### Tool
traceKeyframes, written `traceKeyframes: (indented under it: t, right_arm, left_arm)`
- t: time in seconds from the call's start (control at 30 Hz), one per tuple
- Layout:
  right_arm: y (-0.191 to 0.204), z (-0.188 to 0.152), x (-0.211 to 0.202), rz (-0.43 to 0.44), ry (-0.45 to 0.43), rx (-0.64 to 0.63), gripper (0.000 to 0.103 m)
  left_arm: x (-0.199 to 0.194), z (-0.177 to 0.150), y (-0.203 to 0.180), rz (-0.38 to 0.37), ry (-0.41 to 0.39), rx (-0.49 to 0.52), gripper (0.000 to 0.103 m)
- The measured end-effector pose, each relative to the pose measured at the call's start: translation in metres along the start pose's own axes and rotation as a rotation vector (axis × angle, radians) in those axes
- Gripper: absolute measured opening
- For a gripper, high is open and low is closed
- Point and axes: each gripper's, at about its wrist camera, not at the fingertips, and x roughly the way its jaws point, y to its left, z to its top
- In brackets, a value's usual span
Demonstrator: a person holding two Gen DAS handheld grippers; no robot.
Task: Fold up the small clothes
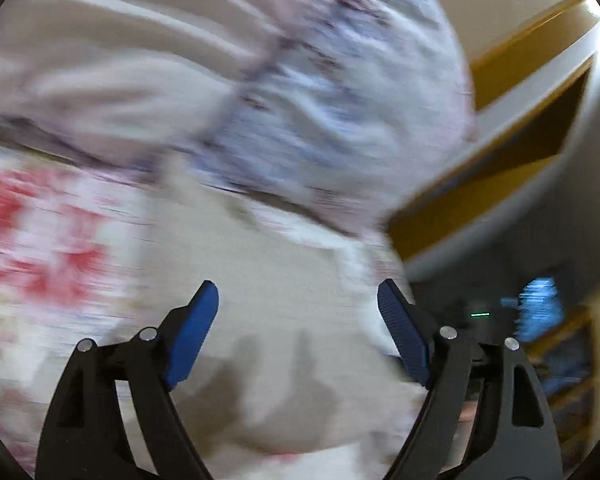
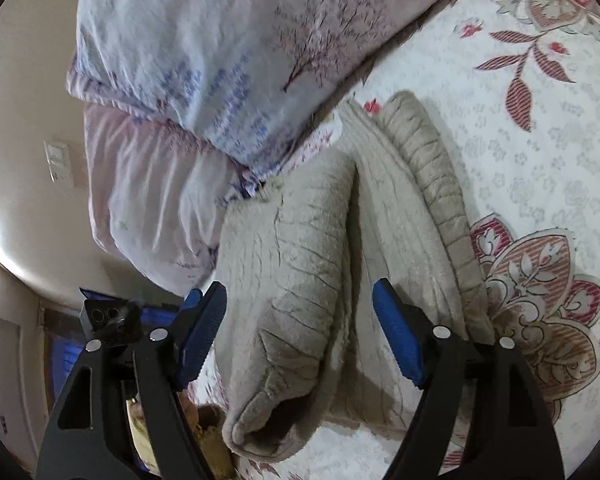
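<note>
So your beige fleece garment (image 2: 320,264) is lying on the floral bedspread (image 2: 532,168), already folded into a long narrow bundle with its sides turned in. In the right wrist view its long axis runs from about 12 o'clock, up near the pillow (image 2: 220,60), down to 6 o'clock, and it passes straight under the right tongs (image 2: 298,306). That puts your right hand dead over the bundle, lined up with its length and not across it. If the next fold is end to end, I'd guess you need to grab one short end, and the near one at 6 looks closest.

Right tongs: spread wide, blue pads (image 2: 396,340) clear of the fabric, nothing held.

Left tongs (image 1: 298,306): also wide open and empty. That view is badly smeared, but pale beige cloth (image 1: 268,280) fills the gap between the fingers, so the left hand seems right over it too, with the pillow at 12 to 1 o'clock. Can't tell which end it's over.
</note>
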Motion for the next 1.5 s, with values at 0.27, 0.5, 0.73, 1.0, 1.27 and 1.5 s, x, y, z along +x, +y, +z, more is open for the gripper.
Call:
traceKeyframes:
  t: [0.27,0.5,0.73,1.0,1.27,1.5]
  right_arm:
    - [0.005,0.0,0.024,-0.031,0.063,-0.025,0.058]
    - [0.006,0.012,0.042,-0.072,0.004,-0.039,0.029]
    - [0.074,-0.008,0.019,-0.249,-0.192,-0.435,0.016]
    - [0.075,-0.004,-0.016,-0.402,-0.333,-0.509,0.015]
    - [0.052,0.008,-0.008,-0.527,-0.35,-0.516,0.015]
    - [0.012,0.022,-0.013,-0.556,-0.307,-0.34,0.044]
  left_arm:
    - [0.009,-0.017,0.049,0.099,0.109,-0.051,0.078]
    - [0.027,-0.027,0.047,0.044,0.165,-0.049,0.076]
    - [0.024,-0.022,0.044,0.033,0.14,-0.061,0.082]
    - [0.026,-0.027,0.033,0.013,0.15,-0.003,0.082]
    - [0.031,-0.034,0.023,-0.001,0.169,0.053,0.082]
    - [0.022,-0.041,0.02,-0.03,0.198,0.049,0.081]
